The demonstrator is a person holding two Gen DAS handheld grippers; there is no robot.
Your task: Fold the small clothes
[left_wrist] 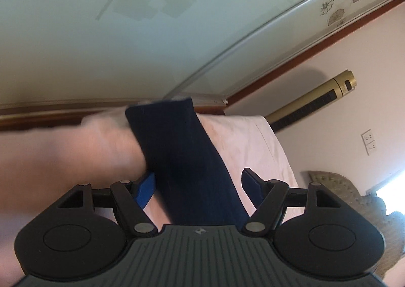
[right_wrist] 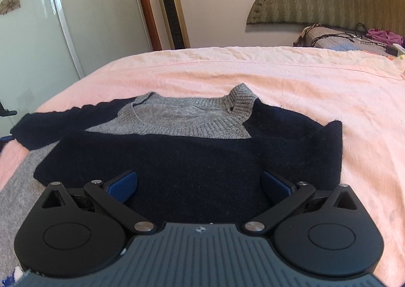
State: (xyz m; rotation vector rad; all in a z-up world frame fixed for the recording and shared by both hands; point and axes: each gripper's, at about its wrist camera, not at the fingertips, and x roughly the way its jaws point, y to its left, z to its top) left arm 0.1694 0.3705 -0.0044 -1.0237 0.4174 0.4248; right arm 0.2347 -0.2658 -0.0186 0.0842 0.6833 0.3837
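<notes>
My right tool (right_wrist: pixel 198 185) sits low over the small navy and grey knitted sweater (right_wrist: pixel 192 150), its blue pads spread wide with nothing held between them. The sweater lies on the bed's pink sheet (right_wrist: pixel 291 79), its grey ribbed collar (right_wrist: pixel 187 120) toward the far side and one navy part folded across the chest. Its left sleeve (right_wrist: pixel 63 120) stretches off toward the frame edge. In my left view, the left tool (left_wrist: pixel 200 185) points steeply upward; a navy knitted sleeve (left_wrist: pixel 182 155) runs between its fingers, which stand apart, and I cannot tell whether they grip it. A gold tower fan (right_wrist: pixel 172 6) stands beyond the bed.
</notes>
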